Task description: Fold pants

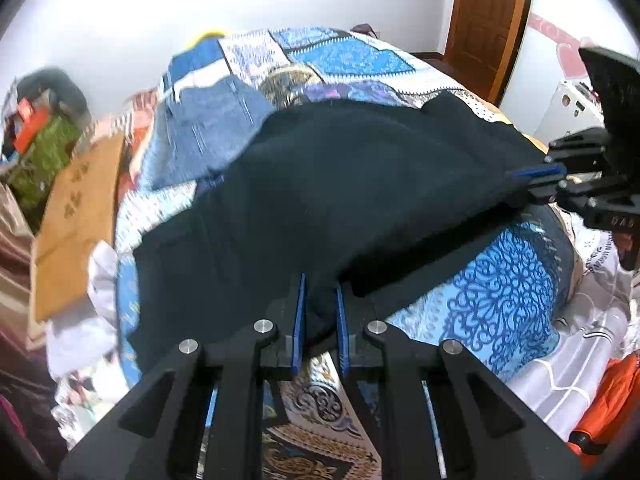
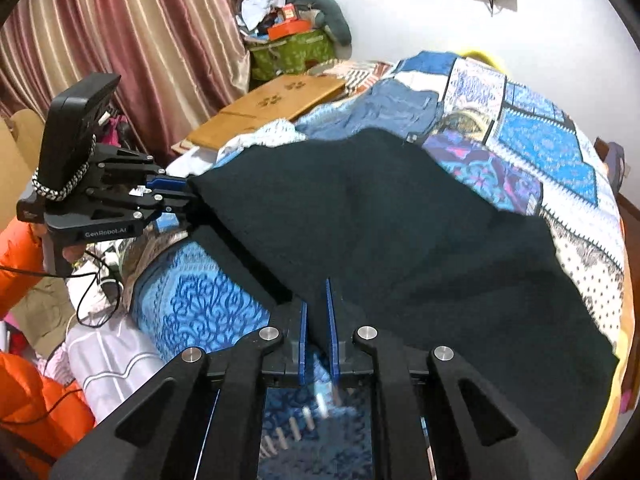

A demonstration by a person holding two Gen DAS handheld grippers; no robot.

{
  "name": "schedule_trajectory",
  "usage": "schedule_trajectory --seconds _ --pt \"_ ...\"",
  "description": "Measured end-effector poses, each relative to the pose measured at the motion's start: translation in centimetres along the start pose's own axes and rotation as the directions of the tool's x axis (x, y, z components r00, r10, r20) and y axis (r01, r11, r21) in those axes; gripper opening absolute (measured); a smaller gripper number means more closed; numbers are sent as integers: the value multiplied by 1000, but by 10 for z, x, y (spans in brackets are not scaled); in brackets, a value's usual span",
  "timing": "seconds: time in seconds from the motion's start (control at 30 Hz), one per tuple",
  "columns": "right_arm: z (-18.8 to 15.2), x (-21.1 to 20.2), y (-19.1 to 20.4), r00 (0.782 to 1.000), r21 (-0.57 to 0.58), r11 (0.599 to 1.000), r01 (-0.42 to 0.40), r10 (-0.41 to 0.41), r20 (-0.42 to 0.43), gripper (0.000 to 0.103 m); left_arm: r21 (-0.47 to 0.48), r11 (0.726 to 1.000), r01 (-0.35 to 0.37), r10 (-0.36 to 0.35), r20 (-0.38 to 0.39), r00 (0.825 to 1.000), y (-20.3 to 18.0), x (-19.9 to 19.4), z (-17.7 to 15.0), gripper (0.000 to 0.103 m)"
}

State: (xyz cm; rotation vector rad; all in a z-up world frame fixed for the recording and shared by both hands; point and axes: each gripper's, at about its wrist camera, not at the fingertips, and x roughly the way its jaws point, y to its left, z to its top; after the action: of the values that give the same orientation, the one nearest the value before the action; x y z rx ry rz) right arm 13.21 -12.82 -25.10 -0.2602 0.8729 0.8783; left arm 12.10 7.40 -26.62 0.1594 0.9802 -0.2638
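- Left wrist view: the left gripper sits at 6 o'clock, its two blue-lined fingers pinched onto a bunched edge of the dark pants.
- The pants spread from the fingers up toward 12 o'clock over the blue patchwork bedspread, covering most of the middle of the bed.
- At 3 o'clock the right gripper comes in from the side and is clamped on another edge of the pants; the cloth between the two grippers is raised off the bedspread as a taut edge with shadow beneath.
- A pair of blue jeans lies on the bed at 10 o'clock, just beyond the dark pants.
- A wooden door stands at 1 o'clock; a tan board lies at 9 o'clock beside the bed.

- Right wrist view: the right gripper at 6 o'clock has its fingers closed on a fold of the pants, which fan out toward 12 and 3 o'clock across the bedspread.
- At 9 o'clock the left gripper grips the far corner of the same edge.
- The jeans lie at 12 o'clock, touching the pants' far edge.
- Striped curtains hang at 10 o'clock, and a green box sits at 11 o'clock.
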Motion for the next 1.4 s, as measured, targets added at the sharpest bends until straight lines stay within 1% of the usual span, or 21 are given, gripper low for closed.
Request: schedule_trajectory --seconds 0.07,0.13,0.17,0.2,0.27,0.33,0.4,0.47,0.57,0.63,0.7,0.83,0.93,1.03,1.13,1.17,1.23,1.27,1.3,1.33,1.4 --pt "-3 10 1 999 23 1000 -9 10 -37 11 -9 1000 -1 1 -6 1000 1 3 -3 15" --pt "-3 15 0 999 38 999 -1 3 -53 12 -15 1000 -5 5 5 1000 2 1 -3 20" --pt "-1 16 0 998 41 999 0 3 -63 17 -14 1000 -10 10 4 1000 3 -1 -2 28" --pt "1 15 -1 997 42 999 -8 11 -73 26 -15 1000 -18 18 4 1000 5 -3 -3 41" --pt "7 9 0 997 44 999 -20 23 -69 34 -33 999 -36 37 35 999 12 -13 -2 52" --pt "13 0 2 999 23 1000 -21 22 -44 36 -78 997 -26 32 76 997 25 -27 -1 53" --pt "23 -9 2 1000 6 1000 -15 15 -16 39 -128 991 -37 49 98 994 40 -35 2 57" --pt "35 -16 -1 1000 3 1000 -13 13 16 44 -182 981 -69 92 121 988 61 -42 7 59" --pt "58 -17 -10 998 0 1000 10 -10 63 45 -257 957 -132 165 112 980 95 -39 14 61" --pt "73 -11 -17 997 -2 1000 28 -28 74 45 -303 941 -152 186 86 979 119 -29 19 61" --pt "91 1 -26 996 -3 999 37 -37 79 45 -343 925 -162 189 47 981 143 -12 24 61" --pt "123 34 -45 997 3 999 47 -47 55 45 -390 907 -157 153 -42 987 180 32 27 61" --pt "145 69 -62 999 25 999 38 -38 7 45 -426 894 -136 95 -115 989 200 71 26 61" --pt "161 108 -75 998 51 999 13 -10 -57 45 -458 884 -99 31 -154 988 206 97 19 61" --pt "170 146 -88 991 91 996 -19 31 -130 45 -477 879 -26 -58 -161 985 209 117 13 61" --pt "171 155 -91 988 103 994 -30 45 -151 45 -474 880 -14 -67 -155 986 208 118 13 60" --pt "172 173 -95 976 125 990 -64 88 -199 45 -471 882 26 -98 -129 987 206 118 13 43" --pt "172 179 -95 971 137 988 -77 106 -215 38 -476 878 44 -116 -122 986 205 118 13 35" --pt "172 184 -94 971 149 987 -68 100 -219 26 -475 879 46 -114 -115 987 205 116 13 24" --pt "171 187 -92 967 142 987 -74 105 -230 22 -462 886 47 -106 -102 989 203 112 14 21" --pt "172 187 -84 970 92 994 -65 85 -227 13 -427 904 1 -50 -104 993 200 104 16 16"
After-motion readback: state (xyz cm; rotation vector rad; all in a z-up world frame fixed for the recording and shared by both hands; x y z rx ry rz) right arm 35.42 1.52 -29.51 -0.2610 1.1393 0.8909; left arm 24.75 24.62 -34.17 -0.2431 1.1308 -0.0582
